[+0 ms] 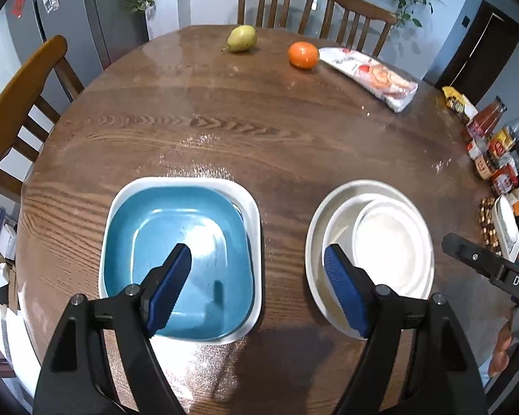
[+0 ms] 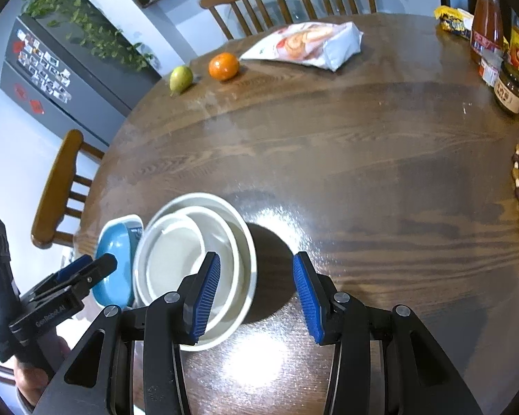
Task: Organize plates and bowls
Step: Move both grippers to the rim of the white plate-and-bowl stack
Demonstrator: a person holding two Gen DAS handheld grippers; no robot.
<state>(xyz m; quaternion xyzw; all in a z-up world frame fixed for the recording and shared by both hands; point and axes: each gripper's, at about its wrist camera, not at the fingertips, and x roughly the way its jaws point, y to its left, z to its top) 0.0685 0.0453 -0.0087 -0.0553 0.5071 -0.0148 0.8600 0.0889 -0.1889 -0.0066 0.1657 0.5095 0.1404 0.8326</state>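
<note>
Dishes stacked in two piles on the wood table

Both piles sit near the front edge of the round, dark brown wooden table (image 1: 259, 121), which has heavy grain and a glossy finish throwing back glare from overhead. On the left is a square blue bowl with rounded corners (image 1: 180, 259) nested inside a bigger square white dish (image 1: 252, 207), both smooth and shiny. Just beside them, not touching, is the round set: a wide white plate (image 1: 315, 242) carrying a shallower white round bowl (image 1: 339, 221) with a smaller white bowl (image 1: 391, 242) sitting inside it off-centre.

Left gripper (image 1: 259, 287) hangs above the gap between the two piles, jaws wide apart, ribbed blue pads holding nothing. Right gripper (image 2: 257, 297) is over the right rim of the round stack, jaws apart too and empty.

Further back on the table there's a green pear (image 1: 241, 38), an orange (image 1: 303, 54) and a crinkly white snack bag (image 1: 370, 76), with jars and sauce bottles (image 1: 491, 145) crowded along the right edge. Slatted wooden chairs (image 1: 276, 0) ring the table, and a grey fridge (image 1: 69, 17) covered in photos stands against pale blue walls
</note>
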